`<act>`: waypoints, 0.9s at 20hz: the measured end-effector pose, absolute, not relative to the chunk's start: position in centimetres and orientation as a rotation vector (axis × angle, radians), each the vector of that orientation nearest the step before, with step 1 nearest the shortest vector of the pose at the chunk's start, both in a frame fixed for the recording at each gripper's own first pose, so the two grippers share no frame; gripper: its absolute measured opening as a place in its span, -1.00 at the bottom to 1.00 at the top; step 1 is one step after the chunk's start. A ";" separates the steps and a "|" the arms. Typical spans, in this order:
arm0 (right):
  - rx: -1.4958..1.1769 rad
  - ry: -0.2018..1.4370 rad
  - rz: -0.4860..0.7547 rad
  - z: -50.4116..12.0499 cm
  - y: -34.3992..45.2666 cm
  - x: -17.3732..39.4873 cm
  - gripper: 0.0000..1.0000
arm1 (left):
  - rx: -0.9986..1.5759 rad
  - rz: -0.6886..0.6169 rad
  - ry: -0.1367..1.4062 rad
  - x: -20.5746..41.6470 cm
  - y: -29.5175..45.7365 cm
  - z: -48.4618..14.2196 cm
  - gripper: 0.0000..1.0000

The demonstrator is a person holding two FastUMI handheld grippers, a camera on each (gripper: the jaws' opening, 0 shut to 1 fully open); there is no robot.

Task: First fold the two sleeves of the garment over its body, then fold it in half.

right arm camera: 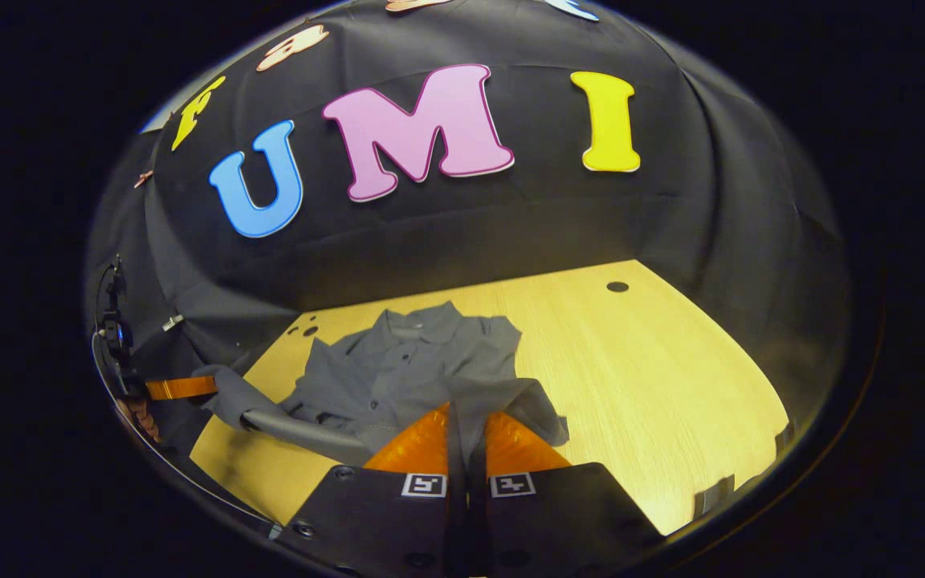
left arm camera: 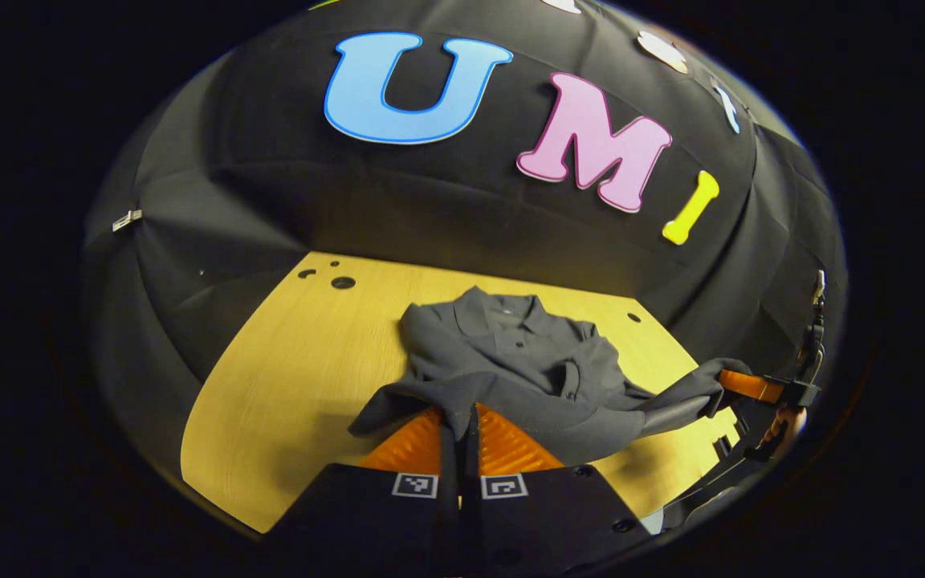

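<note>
A dark grey polo shirt (left arm camera: 511, 353) lies on the wooden table (left arm camera: 302, 377), collar toward the booth wall, sleeves folded over its body. Its bottom hem is lifted off the table. My left gripper (left arm camera: 460, 413) is shut on one hem corner. At the far right of the left gripper view the right gripper (left arm camera: 739, 385) holds the other hem corner. In the right gripper view the shirt (right arm camera: 406, 369) lies ahead, and my right gripper (right arm camera: 466, 417) is shut on its hem corner. The left gripper (right arm camera: 189, 388) shows at the left edge, with the hem stretched between the two.
The table (right arm camera: 655, 377) has small round holes near its far corners (left arm camera: 342, 282) (right arm camera: 617, 286). Black cloth walls rise close behind the shirt. Bare wood extends to the left in the left gripper view and to the right in the right gripper view.
</note>
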State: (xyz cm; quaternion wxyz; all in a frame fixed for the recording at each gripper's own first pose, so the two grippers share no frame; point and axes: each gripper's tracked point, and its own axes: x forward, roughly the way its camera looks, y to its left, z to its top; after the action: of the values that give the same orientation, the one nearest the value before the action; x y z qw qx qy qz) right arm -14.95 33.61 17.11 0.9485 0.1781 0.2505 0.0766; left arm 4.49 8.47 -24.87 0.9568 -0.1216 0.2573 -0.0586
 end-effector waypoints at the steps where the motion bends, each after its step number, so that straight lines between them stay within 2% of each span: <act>1: 0.354 0.496 0.156 17.4 33.5 -13.7 -0.89 | -0.247 -0.117 0.506 5.6 8.5 -24.5 -0.89; 7: 0.328 0.434 0.158 18.5 33.6 -7.1 -0.90 | -0.234 -0.096 0.436 12.1 9.1 -22.8 -0.89; 18: 0.355 0.410 0.113 14.6 34.0 3.1 -0.90 | -0.221 -0.056 0.403 22.7 9.6 -25.2 -0.89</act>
State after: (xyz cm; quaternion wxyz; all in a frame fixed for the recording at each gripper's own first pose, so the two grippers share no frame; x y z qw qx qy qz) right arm 3.09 34.03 14.58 0.9619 0.1752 0.2022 0.0556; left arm 22.67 9.61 -25.19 0.9733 -0.1097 0.1996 -0.0275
